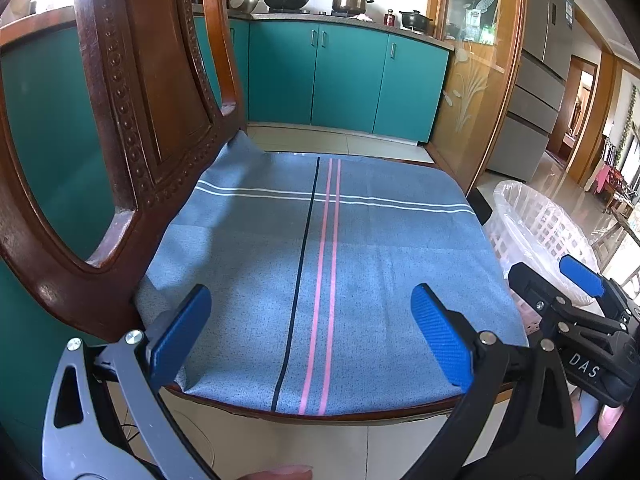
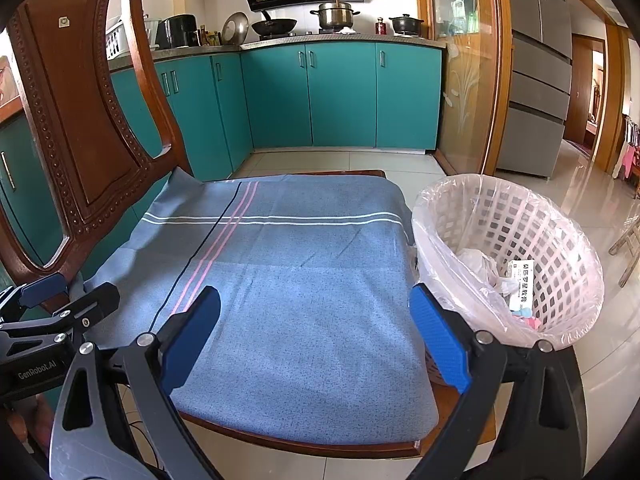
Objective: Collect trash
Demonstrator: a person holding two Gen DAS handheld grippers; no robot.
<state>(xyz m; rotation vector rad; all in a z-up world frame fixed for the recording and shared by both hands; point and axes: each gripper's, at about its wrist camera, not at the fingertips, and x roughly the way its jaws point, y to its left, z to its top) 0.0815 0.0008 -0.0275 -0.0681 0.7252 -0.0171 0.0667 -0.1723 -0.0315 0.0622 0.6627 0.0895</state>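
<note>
From my left wrist, my left gripper (image 1: 310, 338) hangs over the near edge of the blue-grey striped cloth (image 1: 320, 264) on the carved dark wooden chair (image 1: 120, 128), its blue fingers (image 1: 182, 332) spread wide with nothing between them. I see no scrap on the cloth. To the right, my right gripper (image 1: 560, 280) sits level with mine, just before the white lattice plastic basket lined with a clear bag (image 1: 532, 220); from here I cannot tell how its jaws stand. A fingertip shows at the bottom edge.

From my right wrist, my right gripper (image 2: 316, 338) also has its blue fingers (image 2: 438, 340) wide apart and empty, pointing along the seat, the right one just beside the basket (image 2: 508, 248). The trash lies inside: a white printed carton (image 2: 522, 280), crumpled clear wrap (image 2: 478, 264) and pink and blue bits. The seat looks clear, so I judge collecting nearly done. To do this well I should sweep both views over the cloth's folds and the pale tiled floor (image 2: 600, 360) before finishing. My left gripper (image 2: 60, 300) hovers at the near left.
</note>
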